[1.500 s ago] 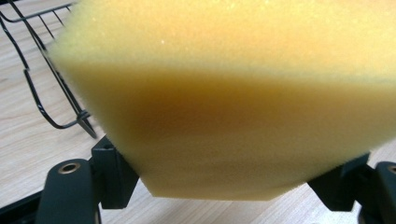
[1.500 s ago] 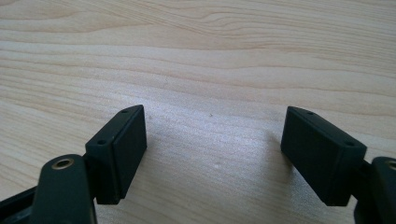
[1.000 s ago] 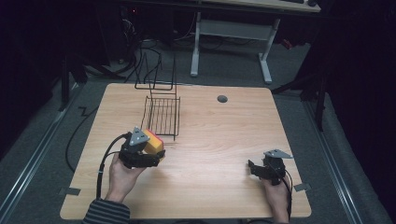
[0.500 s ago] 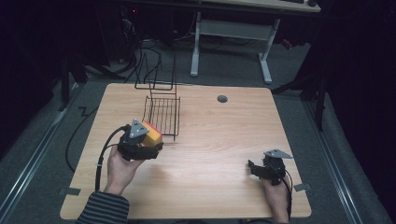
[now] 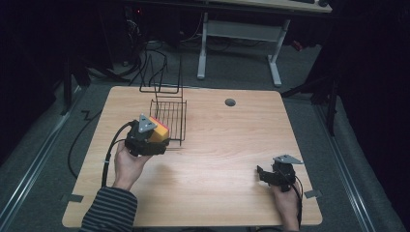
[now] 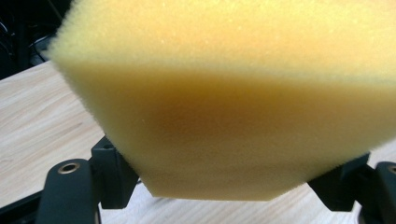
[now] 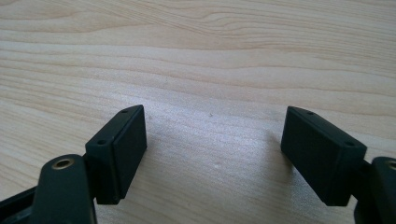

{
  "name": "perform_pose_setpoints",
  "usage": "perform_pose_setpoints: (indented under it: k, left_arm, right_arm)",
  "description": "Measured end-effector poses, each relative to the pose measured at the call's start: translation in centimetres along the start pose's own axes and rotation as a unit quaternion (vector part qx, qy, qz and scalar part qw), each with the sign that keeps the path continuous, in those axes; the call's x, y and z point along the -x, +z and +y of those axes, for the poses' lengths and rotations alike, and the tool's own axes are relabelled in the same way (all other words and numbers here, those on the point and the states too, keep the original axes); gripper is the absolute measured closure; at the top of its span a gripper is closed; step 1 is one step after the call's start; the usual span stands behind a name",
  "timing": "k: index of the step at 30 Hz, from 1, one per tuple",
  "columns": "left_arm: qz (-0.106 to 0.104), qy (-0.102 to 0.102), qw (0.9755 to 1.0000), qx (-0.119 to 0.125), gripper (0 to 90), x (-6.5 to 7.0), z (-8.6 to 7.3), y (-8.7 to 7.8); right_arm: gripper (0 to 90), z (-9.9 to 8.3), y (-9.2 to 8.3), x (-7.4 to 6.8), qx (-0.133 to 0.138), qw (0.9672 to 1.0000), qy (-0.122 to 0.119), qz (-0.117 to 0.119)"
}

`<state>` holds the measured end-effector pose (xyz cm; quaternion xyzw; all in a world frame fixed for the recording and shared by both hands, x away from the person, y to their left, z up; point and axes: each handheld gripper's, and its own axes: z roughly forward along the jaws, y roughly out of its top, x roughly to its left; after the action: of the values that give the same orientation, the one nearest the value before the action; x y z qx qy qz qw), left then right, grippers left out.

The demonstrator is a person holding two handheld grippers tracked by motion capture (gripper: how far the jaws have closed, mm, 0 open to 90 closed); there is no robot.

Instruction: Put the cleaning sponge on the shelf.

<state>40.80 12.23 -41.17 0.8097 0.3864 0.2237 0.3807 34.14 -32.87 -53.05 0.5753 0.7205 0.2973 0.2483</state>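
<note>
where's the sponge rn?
The yellow sponge is clamped in the left tool, on the left side of the high view, right beside the near end of the black wire basket on the wooden table.

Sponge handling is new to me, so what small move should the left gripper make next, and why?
Probably carry it a little farther over the wire basket. The left gripper is shut on the yellow sponge beside the basket's near edge, not yet above it; the right gripper rests open, empty.

Porous yellow foam sponge [image 6: 233, 93], matt wood-grain table [image 7: 187, 56], black wire rack [image 5: 169, 118].
</note>
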Motion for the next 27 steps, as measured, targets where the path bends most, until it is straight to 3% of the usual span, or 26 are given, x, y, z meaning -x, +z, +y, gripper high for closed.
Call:
perform_pose_setpoints:
  k: [9,27]
  left_arm:
    - [0.012,0.002,0.9999,-0.001,23.8,-0.5,0.7,1.2]
    - [0.029,-0.015,0.9995,-0.003,23.8,-1.9,0.8,3.4]
  right_arm:
    - [22.7,0.0,0.0,0.0,0.0,1.0,0.0,0.0]
    - [22.7,0.0,0.0,0.0,0.0,1.0,0.0,0.0]
